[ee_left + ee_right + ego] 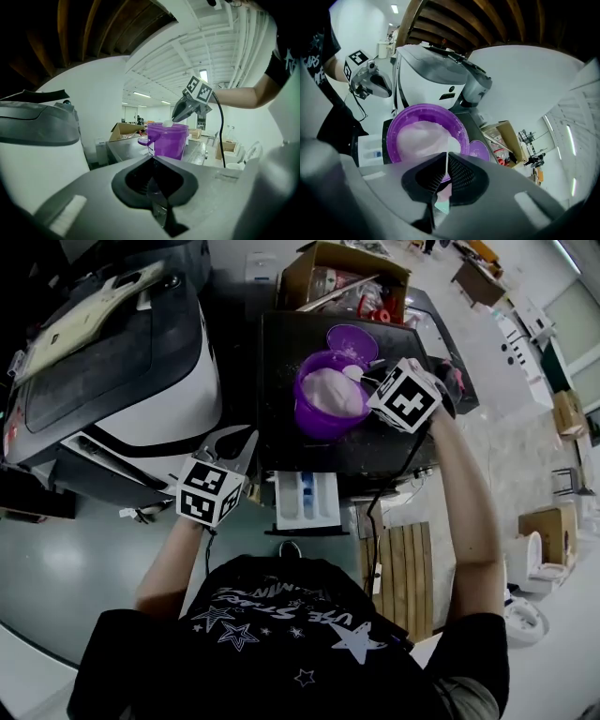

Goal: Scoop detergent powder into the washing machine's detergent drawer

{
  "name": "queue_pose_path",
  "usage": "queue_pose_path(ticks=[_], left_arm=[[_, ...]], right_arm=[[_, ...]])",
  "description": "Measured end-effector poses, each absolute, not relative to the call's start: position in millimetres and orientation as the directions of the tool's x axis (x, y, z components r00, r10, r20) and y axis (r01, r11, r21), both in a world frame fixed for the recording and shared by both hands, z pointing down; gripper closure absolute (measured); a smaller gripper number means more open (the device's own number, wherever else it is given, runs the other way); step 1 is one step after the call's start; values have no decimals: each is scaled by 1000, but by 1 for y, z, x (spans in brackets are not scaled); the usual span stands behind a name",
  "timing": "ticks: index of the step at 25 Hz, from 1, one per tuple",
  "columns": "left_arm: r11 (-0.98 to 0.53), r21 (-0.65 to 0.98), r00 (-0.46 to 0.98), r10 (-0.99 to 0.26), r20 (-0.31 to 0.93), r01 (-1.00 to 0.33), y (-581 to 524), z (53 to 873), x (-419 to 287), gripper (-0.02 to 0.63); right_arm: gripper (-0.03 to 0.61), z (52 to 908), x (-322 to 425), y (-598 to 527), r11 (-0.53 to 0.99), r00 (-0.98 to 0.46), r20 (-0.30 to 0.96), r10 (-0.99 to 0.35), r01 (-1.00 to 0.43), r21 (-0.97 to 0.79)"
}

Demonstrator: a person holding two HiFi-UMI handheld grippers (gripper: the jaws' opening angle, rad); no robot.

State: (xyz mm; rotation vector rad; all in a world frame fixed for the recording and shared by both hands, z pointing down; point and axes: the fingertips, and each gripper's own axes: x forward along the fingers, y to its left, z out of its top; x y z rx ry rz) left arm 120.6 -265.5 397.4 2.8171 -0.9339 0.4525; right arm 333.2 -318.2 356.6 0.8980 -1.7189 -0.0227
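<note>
My right claw (pixel 368 381) is clamped on the handle of the white scoop (pixel 168 123), whose bowl sits over the powder (pixel 330 390) in the purple bucket (pixel 314 424) mid machine top. My left claw (pixel 239 442), closed and empty, hangs just left of the open drawer (pixel 307 498) at the front edge.

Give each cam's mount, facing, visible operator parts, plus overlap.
Head view: on the person's head, steeply down at purple tub and open drawer; shows left forearm, right forearm, shirt, left tongs, right tongs.
Left gripper view: on left tongs, roughly level past shut jaws toward the tub; shows right forearm.
Right gripper view: on right tongs, down past the clamped scoop into the tub; shows left forearm.
Shared: all three show the tub; each gripper view shows the other tongs.
</note>
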Motion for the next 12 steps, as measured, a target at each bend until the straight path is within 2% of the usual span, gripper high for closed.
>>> queue_pose_path(ticks=[5,12], left_arm=[[-772,34,739,-593,321,-635,-263,396,119,612],[-725,36,695,-644,320,-688,-254,396,108,612]], right_arm=[[541,374,332,-320,802,-24,883,-469,-430,414],[541,390,332,-335,869,134,906,-401,-259,422]])
